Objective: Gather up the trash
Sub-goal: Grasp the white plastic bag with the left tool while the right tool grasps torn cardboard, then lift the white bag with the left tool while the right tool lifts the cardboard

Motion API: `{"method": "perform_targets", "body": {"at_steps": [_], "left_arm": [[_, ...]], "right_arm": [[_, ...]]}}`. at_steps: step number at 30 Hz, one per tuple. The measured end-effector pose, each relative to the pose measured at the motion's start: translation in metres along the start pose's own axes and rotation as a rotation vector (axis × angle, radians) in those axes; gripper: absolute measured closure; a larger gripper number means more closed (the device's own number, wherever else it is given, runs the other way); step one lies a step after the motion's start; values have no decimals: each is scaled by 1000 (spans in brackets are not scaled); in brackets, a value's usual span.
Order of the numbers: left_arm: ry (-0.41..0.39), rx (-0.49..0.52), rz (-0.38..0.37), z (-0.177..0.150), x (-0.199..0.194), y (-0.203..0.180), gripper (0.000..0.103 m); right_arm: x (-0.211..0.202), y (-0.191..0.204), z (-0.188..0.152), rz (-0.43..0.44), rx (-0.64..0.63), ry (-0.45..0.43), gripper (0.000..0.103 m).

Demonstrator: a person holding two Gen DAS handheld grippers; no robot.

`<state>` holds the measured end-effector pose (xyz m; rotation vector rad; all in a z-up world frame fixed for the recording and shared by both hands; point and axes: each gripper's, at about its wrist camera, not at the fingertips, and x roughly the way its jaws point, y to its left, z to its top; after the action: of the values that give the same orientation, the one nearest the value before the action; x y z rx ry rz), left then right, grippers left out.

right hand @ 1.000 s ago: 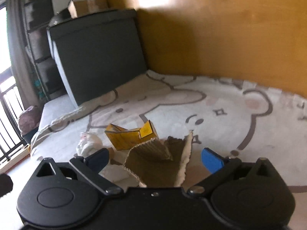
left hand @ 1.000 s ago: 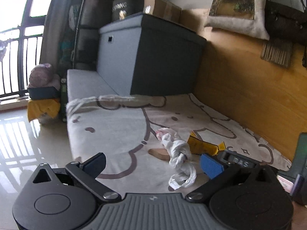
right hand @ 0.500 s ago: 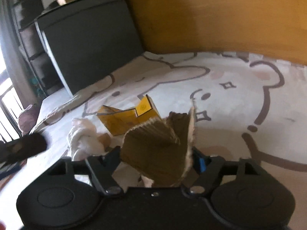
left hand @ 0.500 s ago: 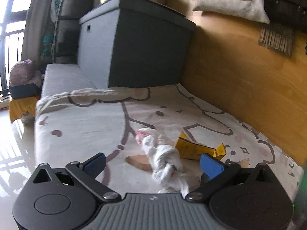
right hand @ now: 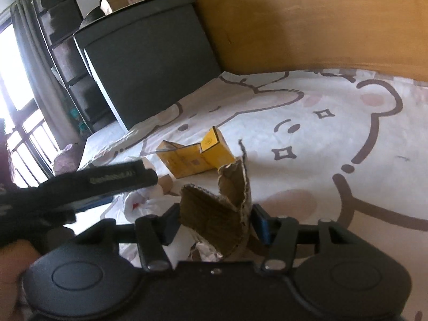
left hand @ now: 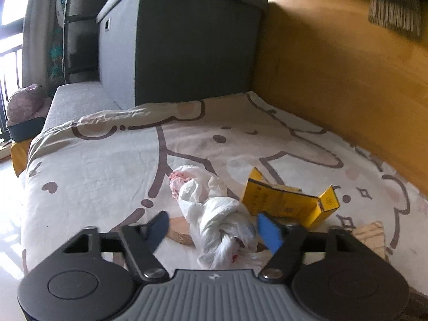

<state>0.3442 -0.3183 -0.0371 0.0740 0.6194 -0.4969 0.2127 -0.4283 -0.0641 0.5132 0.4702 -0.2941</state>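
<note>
A knotted white plastic bag (left hand: 219, 222) lies on the cartoon-print bed sheet (left hand: 107, 160), between the fingers of my left gripper (left hand: 214, 230), whose jaws stand open around it. A flattened yellow carton (left hand: 289, 200) lies just right of the bag; it also shows in the right wrist view (right hand: 195, 157). A flat wooden piece (left hand: 179, 230) lies under the bag. My right gripper (right hand: 214, 222) is shut on a torn piece of brown cardboard (right hand: 216, 214). The left gripper's body (right hand: 80, 187) shows at the left of the right wrist view.
A dark grey storage box (left hand: 182, 40) stands at the far end of the bed against a wooden wall panel (left hand: 334, 67). A grey mattress edge (left hand: 77, 99) and a balcony railing (left hand: 8, 80) lie to the left. Dark drawers (right hand: 61, 40) stand behind the box.
My left gripper has moved forward and down so its jaws straddle the plastic bag. My right gripper has closed on the cardboard piece and lifted it.
</note>
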Motion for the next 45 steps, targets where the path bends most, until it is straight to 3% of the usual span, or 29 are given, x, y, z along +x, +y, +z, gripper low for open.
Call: {"method": "perform_targets", "body": {"at_steps": [2,9,21,32,45], "left_arm": [[14,9,-13,-1,5,-2,48],[10,47,-44,-9,-2,-5,52],[-19,53,-47,-25,-56,13,53],[-20,64,-20,-32,-110,21,53],[-47,23,-4,-31,-177,32,53]], "right_arm": [[0,-2,0,9,4,2,48],[-1,-3,-2,29,11,2,51],[-8,1,-1,44,-28,-19,52],[-49,7,10,40,-79,-29,52],[-109,34,14,47,-242,-35,52]]}}
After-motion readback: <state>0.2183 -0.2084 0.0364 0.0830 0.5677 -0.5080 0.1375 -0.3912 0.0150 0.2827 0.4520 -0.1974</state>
